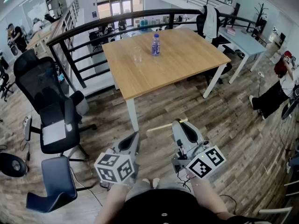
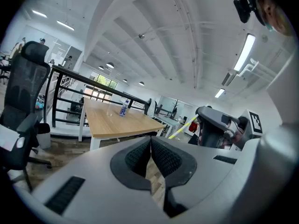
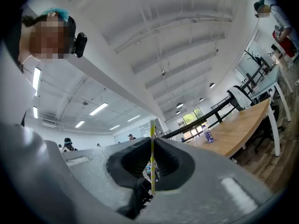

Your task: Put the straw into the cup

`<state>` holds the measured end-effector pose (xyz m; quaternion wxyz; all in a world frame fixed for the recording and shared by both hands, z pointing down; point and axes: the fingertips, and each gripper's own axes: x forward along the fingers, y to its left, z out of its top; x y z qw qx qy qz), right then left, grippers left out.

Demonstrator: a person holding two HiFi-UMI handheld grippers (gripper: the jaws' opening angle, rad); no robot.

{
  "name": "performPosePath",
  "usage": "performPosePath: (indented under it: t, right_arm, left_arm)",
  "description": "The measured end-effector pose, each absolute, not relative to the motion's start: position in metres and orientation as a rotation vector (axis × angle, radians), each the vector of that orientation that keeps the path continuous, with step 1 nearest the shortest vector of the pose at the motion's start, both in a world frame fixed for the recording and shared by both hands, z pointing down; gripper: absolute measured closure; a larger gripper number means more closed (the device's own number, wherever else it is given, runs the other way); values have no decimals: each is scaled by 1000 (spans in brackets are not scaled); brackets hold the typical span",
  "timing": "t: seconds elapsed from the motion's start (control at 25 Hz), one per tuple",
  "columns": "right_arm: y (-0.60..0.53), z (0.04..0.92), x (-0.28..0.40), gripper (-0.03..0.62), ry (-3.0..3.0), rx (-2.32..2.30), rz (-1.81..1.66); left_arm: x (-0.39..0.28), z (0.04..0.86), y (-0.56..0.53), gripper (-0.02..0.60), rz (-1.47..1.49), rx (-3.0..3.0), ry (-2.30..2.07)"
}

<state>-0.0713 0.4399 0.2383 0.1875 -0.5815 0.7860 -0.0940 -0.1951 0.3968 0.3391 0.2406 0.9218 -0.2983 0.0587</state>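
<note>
A thin yellow straw [image 1: 166, 125] is clamped in my right gripper [image 1: 180, 124] and sticks out sideways to the left, low in the head view. In the right gripper view the straw [image 3: 152, 155] stands upright between the shut jaws. My left gripper [image 1: 134, 136] hangs beside it, shut with nothing between its pads [image 2: 150, 146]. The clear cup [image 1: 137, 55] stands on the wooden table [image 1: 187, 59] well ahead of both grippers, with a purple-labelled bottle [image 1: 156, 45] to its right. From the left gripper view the right gripper [image 2: 211, 123] and the straw [image 2: 181, 129] show at right.
A black office chair [image 1: 49, 106] stands at the left and a blue stool [image 1: 56, 183] sits lower left. A black railing [image 1: 84, 31] runs behind the table. At the right stand a pale desk [image 1: 247, 41] and a seated person [image 1: 280, 85]. Wooden floor lies between me and the table.
</note>
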Motion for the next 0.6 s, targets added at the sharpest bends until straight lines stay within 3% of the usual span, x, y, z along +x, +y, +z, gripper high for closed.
performPosePath:
  t: [0.6]
  right_arm:
    - [444, 245, -79, 580, 2248, -1632, -291]
  left_arm:
    - [-198, 344, 403, 563, 179, 2505, -797]
